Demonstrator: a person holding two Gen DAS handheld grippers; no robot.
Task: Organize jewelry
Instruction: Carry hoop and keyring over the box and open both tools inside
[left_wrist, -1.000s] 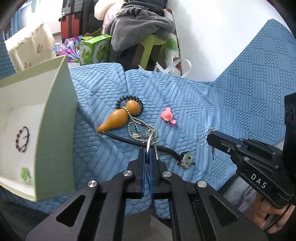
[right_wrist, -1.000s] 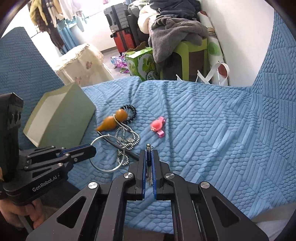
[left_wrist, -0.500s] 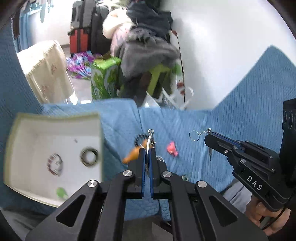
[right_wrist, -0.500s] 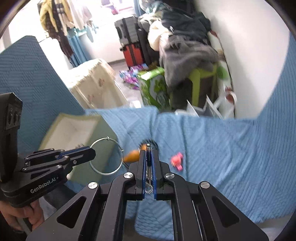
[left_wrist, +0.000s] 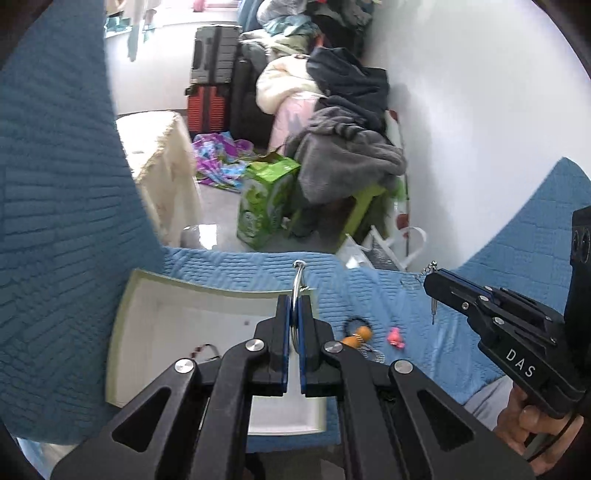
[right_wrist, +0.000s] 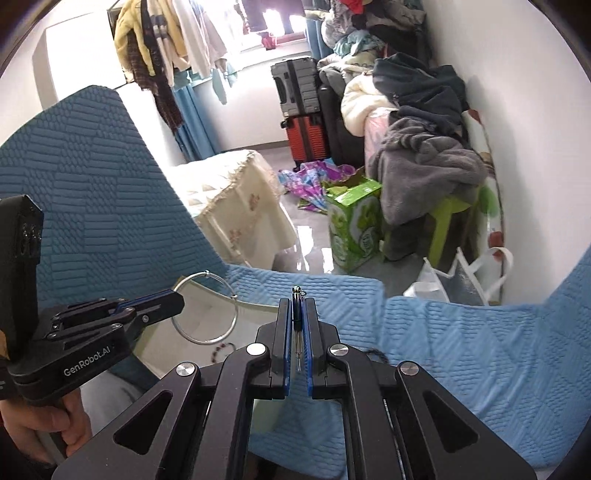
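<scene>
left gripper (left_wrist: 294, 334): jaws pressed nearly together, pinching a thin silver hoop (left_wrist: 296, 291) by its lower arc; in the right wrist view the hoop (right_wrist: 205, 308) hangs free, over the near wall of the white box.
right gripper (right_wrist: 296, 332): jaws closed to a narrow slot on a small dark pendant (right_wrist: 296, 308); a fine pin hangs down between the pads and a short chain (left_wrist: 429, 268) trails at the tip.
white box (left_wrist: 147, 306): open, directly below the left gripper; a dark bead bracelet (left_wrist: 204, 348) lies on its floor.
still on the blue cover (left_wrist: 443, 332): gourd charm (left_wrist: 358, 335), pink piece (left_wrist: 396, 336), a beaded chain partly hidden by the gripper.
risk, hoop: the hold is on thin wire only, so it could swing, twist out, or catch the box wall and drop outside.
risk, pendant: the grip looks shallow; a jolt could let it slide out onto the cover.
risk, grippers: they are near each other, so chain and hoop could snag.
</scene>
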